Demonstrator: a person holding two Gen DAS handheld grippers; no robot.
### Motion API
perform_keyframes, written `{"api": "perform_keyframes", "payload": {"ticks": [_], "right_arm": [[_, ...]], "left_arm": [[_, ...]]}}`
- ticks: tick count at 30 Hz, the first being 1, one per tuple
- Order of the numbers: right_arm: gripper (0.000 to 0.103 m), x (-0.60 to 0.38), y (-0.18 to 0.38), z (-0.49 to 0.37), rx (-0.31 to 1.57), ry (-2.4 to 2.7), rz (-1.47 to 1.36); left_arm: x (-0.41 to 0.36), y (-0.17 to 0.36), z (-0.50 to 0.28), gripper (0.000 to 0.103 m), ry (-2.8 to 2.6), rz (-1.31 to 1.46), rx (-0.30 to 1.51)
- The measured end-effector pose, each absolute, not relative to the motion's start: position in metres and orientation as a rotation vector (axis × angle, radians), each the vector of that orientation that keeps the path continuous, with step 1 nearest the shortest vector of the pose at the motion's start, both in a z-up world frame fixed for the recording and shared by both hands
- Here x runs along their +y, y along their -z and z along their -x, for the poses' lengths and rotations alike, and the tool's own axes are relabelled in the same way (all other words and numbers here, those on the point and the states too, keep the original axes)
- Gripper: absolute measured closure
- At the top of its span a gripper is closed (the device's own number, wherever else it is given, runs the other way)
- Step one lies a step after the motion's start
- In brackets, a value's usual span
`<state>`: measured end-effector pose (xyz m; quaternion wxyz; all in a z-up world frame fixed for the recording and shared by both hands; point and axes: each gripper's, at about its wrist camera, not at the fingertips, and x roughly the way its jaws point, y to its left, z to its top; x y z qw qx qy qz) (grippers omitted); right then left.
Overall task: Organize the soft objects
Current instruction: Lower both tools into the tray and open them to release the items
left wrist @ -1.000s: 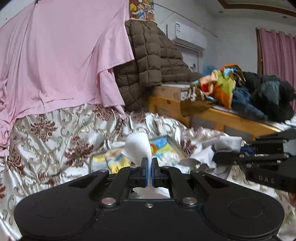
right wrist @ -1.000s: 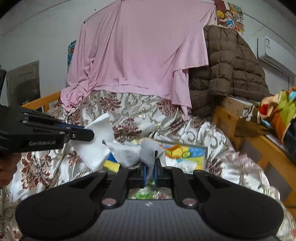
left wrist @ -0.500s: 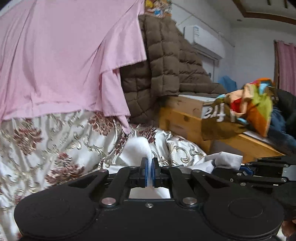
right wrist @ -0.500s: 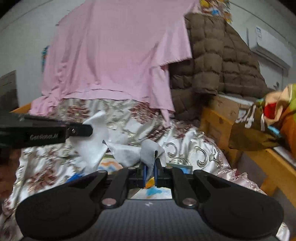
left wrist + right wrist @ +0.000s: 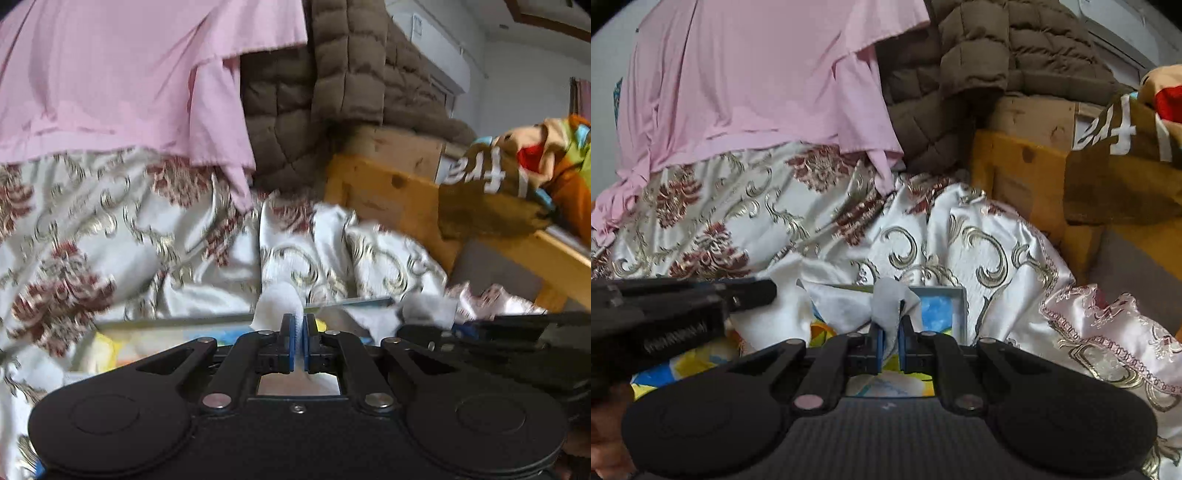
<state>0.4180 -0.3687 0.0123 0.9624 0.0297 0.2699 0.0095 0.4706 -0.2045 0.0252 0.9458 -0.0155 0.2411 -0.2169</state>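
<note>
Covering most of both views, a floral bedspread (image 5: 812, 229) is lying rumpled, with a pink sheet (image 5: 757, 74) hanging over its far part and a brown jacket (image 5: 979, 66) draping beside that onto a wooden frame (image 5: 1015, 173). A colourful picture frame (image 5: 942, 306) is lying on the bedspread just ahead of both grippers. Above it, a white cloth (image 5: 834, 306) is stretching between them, lifted off the frame. The left gripper (image 5: 297, 341) is pinching one end of it, its blue pads pressed together on a bulge of white fabric (image 5: 279, 304); in the right wrist view this gripper (image 5: 746, 293) is reaching in from the left edge. The right gripper (image 5: 890, 347) is clamping the other end, a greyish fold standing up between its pads, which are sitting slightly apart around the bunched material.
</note>
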Motion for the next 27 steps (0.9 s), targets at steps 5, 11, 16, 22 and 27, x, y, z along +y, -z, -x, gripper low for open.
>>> {"api": "perform_keyframes", "payload": {"ticks": [5, 11, 16, 22, 27], "right_arm": [[0.092, -0.369, -0.008, -0.426, 0.569, -0.004, -0.051], [0.086, -0.368, -0.004, -0.425, 0.579, 0.018, -0.040], [0.075, -0.368, -0.001, -0.421, 0.574, 0.025, -0.035], [0.056, -0.372, 0.001, -0.415, 0.577, 0.027, -0.047], [0.039, -0.373, -0.002, -0.408, 0.565, 0.034, -0.042]], "left_arm": [[-0.206, -0.007, -0.481, 0.098, 0.418, 0.047, 0.547], [-0.201, 0.003, -0.475, 0.094, 0.412, 0.058, 0.572], [-0.202, 0.004, -0.467, 0.091, 0.403, 0.040, 0.567], [-0.203, 0.004, -0.457, 0.080, 0.402, 0.017, 0.558], [-0.202, 0.004, -0.451, 0.057, 0.400, 0.019, 0.548]]}}
